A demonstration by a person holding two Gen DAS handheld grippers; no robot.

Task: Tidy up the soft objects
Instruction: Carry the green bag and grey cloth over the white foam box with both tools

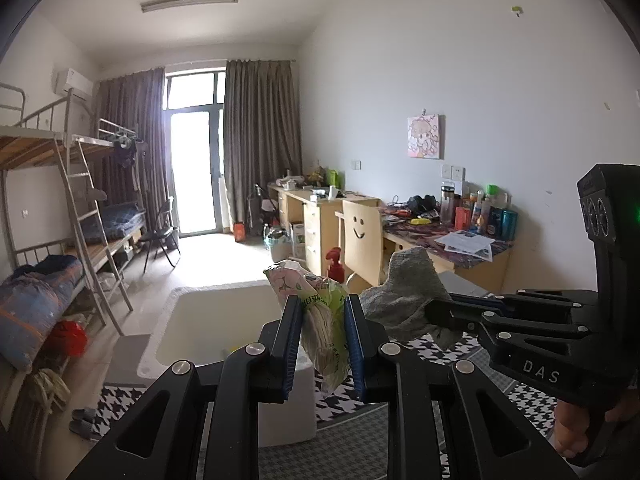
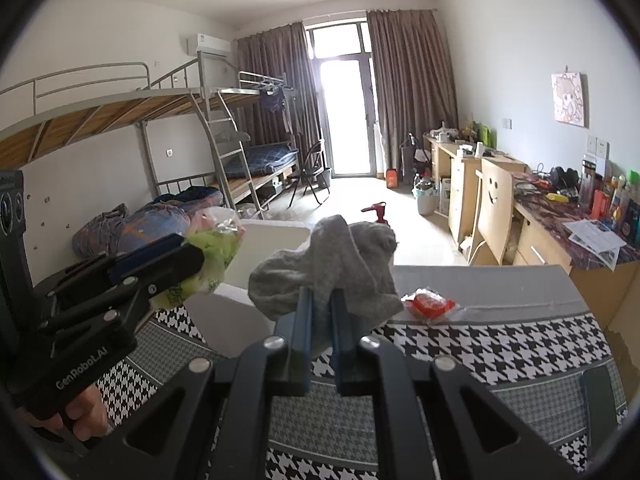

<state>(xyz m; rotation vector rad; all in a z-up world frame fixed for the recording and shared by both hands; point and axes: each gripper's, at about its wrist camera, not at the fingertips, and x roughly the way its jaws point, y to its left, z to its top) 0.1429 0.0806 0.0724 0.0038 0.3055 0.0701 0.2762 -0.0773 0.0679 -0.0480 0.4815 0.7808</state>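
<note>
My left gripper [image 1: 322, 312] is shut on a soft green and pink plastic packet [image 1: 325, 320], held above the near edge of a white foam box [image 1: 176, 320]. It also shows in the right wrist view [image 2: 188, 256] with the packet [image 2: 212, 252]. My right gripper [image 2: 320, 304] is shut on a bunched grey sock [image 2: 332, 268], held over the table beside the box [image 2: 272, 248]. In the left wrist view the right gripper [image 1: 436, 312] and sock [image 1: 404, 292] are just right of the packet.
A red snack packet [image 2: 430, 304] lies on the houndstooth tablecloth [image 2: 500, 344]. A red spray bottle [image 1: 335, 264] stands beyond the box. A smiley-face chair [image 1: 360, 236] and cluttered desk [image 1: 460, 240] are at right, bunk beds [image 1: 60, 208] at left.
</note>
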